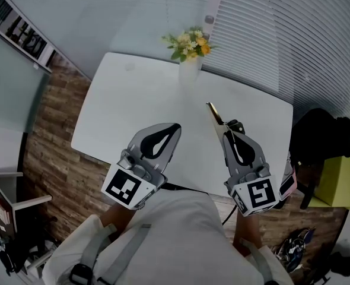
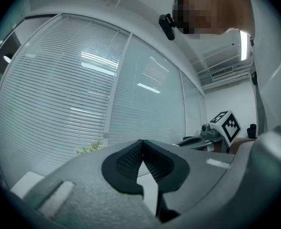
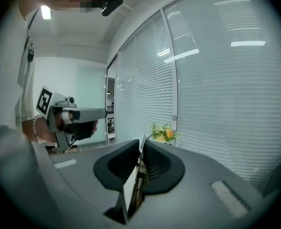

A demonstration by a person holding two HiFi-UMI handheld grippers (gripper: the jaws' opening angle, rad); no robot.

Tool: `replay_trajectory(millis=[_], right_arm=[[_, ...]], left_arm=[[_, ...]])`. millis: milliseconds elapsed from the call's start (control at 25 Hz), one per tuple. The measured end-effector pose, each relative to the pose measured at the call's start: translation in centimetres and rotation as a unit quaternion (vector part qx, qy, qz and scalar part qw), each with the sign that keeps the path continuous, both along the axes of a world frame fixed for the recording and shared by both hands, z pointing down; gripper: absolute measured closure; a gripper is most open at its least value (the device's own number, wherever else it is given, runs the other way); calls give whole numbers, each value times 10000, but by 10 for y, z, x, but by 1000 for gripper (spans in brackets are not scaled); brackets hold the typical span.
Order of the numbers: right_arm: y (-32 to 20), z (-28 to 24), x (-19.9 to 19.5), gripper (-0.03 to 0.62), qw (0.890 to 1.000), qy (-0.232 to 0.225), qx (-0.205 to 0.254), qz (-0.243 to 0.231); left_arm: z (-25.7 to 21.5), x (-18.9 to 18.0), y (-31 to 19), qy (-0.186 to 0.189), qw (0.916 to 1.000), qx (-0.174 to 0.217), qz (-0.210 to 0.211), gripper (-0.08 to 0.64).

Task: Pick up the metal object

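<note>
The metal object (image 1: 214,113) is a thin flat strip with a golden tip, clamped edge-on in my right gripper (image 1: 227,128) and sticking out past the fingertips above the white table (image 1: 133,105). In the right gripper view the strip (image 3: 132,180) runs up the slot between the two black pads, and my right gripper (image 3: 141,148) is shut on it. My left gripper (image 1: 175,127) is held beside it, to the left, lifted off the table. In its own view my left gripper (image 2: 141,145) has its pads meeting at the tips with nothing between them.
A white vase of yellow and white flowers (image 1: 190,47) stands at the table's far edge, in front of window blinds. A black bag (image 1: 322,138) and a yellow-green box (image 1: 342,180) lie to the right of the table. Wood-look flooring (image 1: 56,159) surrounds it.
</note>
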State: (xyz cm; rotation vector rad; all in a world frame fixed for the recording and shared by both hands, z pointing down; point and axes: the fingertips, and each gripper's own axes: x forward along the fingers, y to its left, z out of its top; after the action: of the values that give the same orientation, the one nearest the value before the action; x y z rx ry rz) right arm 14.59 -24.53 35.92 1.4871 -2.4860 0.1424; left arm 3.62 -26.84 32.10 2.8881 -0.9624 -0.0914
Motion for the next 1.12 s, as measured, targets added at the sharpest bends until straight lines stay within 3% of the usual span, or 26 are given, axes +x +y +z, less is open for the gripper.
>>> replay_trajectory(millis=[480, 1120], right_arm=[[22, -68, -4, 563, 9986, 55, 521, -86], [26, -73, 1, 565, 9982, 47, 590, -60]], left_arm=[[-4, 3, 4, -13, 10000, 19, 24, 560], [-3, 6, 7, -29, 10000, 4, 10, 560]])
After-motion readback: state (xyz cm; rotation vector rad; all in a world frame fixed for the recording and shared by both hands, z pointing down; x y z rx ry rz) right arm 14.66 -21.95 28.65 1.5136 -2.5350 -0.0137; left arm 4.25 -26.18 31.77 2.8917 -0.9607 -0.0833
